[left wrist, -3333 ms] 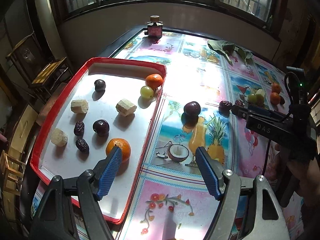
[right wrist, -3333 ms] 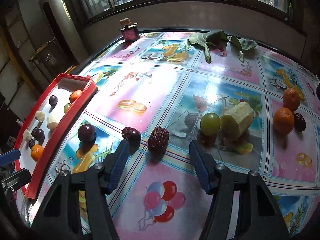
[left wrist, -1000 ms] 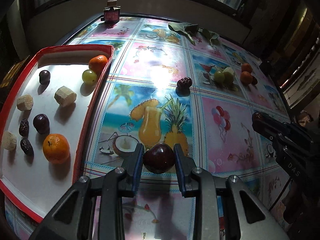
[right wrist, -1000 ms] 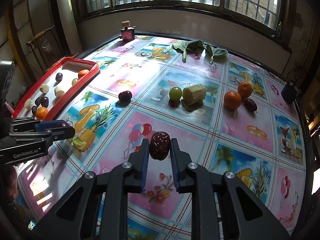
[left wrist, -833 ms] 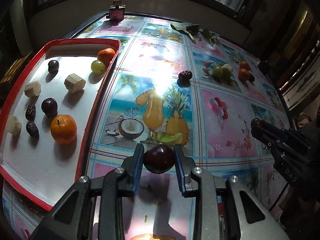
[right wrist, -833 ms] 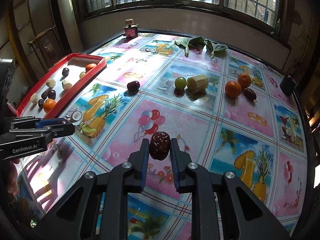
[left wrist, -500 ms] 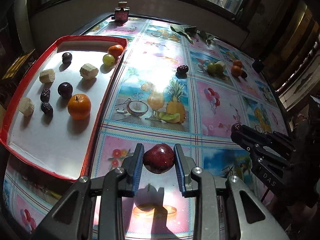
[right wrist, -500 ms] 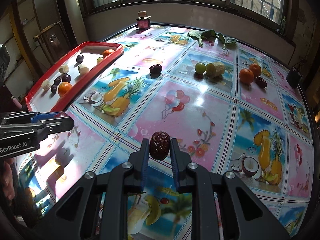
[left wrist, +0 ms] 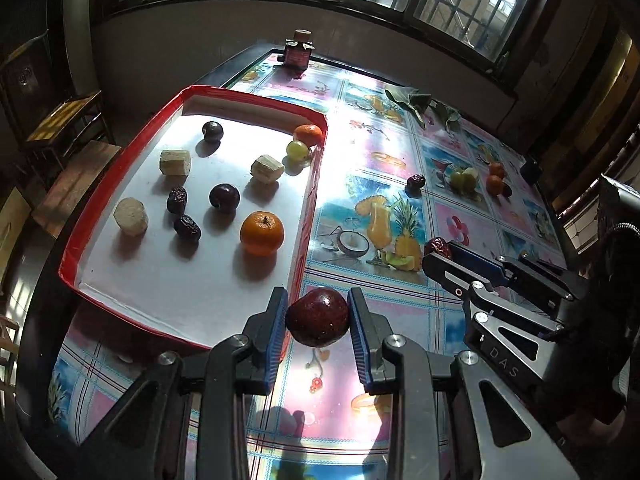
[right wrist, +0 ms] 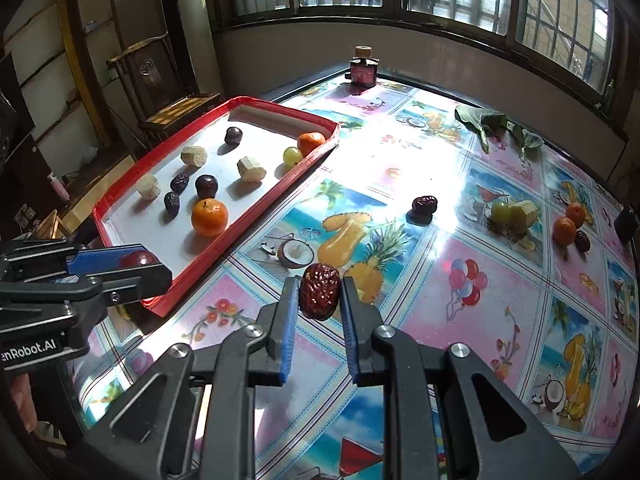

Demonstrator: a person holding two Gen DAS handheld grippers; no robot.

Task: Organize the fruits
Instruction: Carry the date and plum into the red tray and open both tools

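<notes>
**Operator:** Fruits first: I have the left gripper (left wrist: 318, 318) clamped on a round, glossy dark-red plum (left wrist: 317, 316), held in the air just off the near right corner of the red-rimmed, white-floored rectangular tray (left wrist: 308, 216). My right gripper (right wrist: 319, 300) pinches a wrinkled, oblong dark-red date (right wrist: 319, 291) above the glossy fruit-print tablecloth (right wrist: 460, 312), to the right of the tray.

**Listener:** What could go wrong from here?

**Operator:** The plum is smooth and round, held by two narrow blue pads; I judge that a jolt over the tray's raised rim could roll it out. If it is released too high, it may roll into the large orange mandarin (left wrist: 262, 233) or off the far edge. The two grippers are near each other, so carrying both fruits in together risks a collision. I cannot tell how firmly the date sits, since its back is hidden.

**Listener:** What differs from the earlier frame?

**Operator:** Three seconds ago both grippers were open over the table and the plum and date lay on the cloth. Since then both fruits have been lifted and carried toward the tray. One loose dark date (right wrist: 425, 204) remains on the cloth, and a green grape (right wrist: 501, 211) beyond it.
</notes>
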